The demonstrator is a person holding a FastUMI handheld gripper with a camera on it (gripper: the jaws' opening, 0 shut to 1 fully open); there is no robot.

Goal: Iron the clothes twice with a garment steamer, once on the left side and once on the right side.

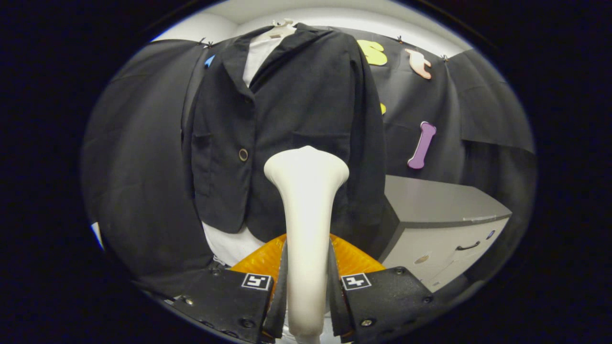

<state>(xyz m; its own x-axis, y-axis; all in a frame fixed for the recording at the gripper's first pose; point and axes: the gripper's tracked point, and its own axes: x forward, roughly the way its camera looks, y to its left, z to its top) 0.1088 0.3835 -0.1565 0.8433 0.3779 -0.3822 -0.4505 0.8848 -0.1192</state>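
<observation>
A white garment steamer (306, 210) stands upright between my fingers, its flared head at the top and its handle pinched from both sides. My gripper (306, 286) is shut on that handle. Beyond the steamer head hangs a black jacket (287, 124) over a white shirt (260, 52) on a hanger (281, 24), with one round button (243, 154) to the left of the head. The head sits in front of the jacket's lower right half; whether it touches the cloth cannot be told. The white shirt hem (229, 246) shows below the jacket.
A grey cabinet with a drawer handle (444, 224) stands to the right of the jacket. An orange ribbed object (354, 258) lies low behind the fingers. Black cloth (138, 167) hangs behind and to both sides.
</observation>
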